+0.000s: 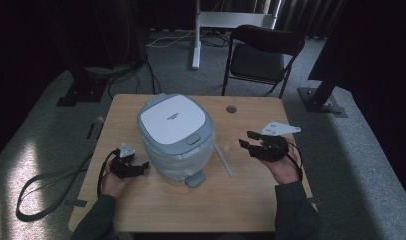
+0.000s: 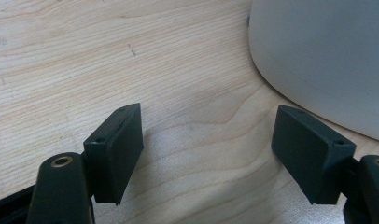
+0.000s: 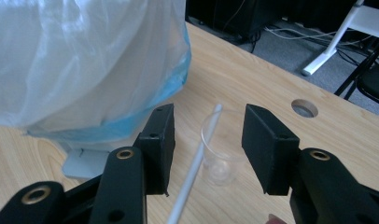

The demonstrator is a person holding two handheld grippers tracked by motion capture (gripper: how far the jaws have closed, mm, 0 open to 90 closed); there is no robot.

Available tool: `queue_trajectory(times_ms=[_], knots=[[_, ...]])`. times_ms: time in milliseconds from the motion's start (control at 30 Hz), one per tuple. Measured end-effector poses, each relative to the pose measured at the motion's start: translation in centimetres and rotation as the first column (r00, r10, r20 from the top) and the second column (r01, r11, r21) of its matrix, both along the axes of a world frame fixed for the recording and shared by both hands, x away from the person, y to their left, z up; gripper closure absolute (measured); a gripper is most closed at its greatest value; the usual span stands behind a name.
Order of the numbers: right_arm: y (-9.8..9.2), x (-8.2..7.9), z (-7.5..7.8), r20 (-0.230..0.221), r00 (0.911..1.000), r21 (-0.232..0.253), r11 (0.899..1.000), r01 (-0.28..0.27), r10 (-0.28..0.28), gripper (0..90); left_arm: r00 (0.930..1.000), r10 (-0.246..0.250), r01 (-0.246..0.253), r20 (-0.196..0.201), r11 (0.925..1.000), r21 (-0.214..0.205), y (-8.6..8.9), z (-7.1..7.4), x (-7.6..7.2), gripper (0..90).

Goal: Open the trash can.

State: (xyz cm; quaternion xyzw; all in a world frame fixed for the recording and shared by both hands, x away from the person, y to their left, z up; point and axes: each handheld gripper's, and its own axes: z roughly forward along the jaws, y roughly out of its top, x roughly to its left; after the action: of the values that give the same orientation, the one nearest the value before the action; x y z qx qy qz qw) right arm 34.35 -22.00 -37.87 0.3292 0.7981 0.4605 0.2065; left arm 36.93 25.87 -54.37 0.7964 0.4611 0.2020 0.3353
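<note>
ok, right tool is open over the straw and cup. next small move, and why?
Probably ease the right tool down and forward, then close on the white straw. Its jaws stand open either side of the straw, which lies on the table with its far end at the clear cup. The left tool is open over bare wood beside the bin, holding nothing.

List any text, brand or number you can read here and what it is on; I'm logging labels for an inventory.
Lid of the white bin: a short dark print near its middle, too small and blurred to read.
Nothing readable on the table, the clear cup, the white stick or the plastic liner.
</note>
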Motion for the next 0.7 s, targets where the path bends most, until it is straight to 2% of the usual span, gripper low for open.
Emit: queue_trajectory(times_ms=[200,433,700], knots=[[0.1,-0.1,0.6,0.009,0.9996,0.037,0.999,-0.026,0.025,57.9,1.0,0.0,0.0,0.0,1.0,0.0,0.0,0.0,0.0,25.2],[0.8,-0.3,0.9,0.014,0.998,0.019,0.998,-0.062,0.062,59.1,1.0,0.0,0.0,0.0,1.0,0.0,0.0,0.0,0.0,25.2],[1.6,-0.4,1.7,0.025,0.995,0.025,0.995,-0.098,0.097,61.4,1.0,0.0,0.0,0.0,1.0,0.0,0.0,0.0,0.0,25.2]])
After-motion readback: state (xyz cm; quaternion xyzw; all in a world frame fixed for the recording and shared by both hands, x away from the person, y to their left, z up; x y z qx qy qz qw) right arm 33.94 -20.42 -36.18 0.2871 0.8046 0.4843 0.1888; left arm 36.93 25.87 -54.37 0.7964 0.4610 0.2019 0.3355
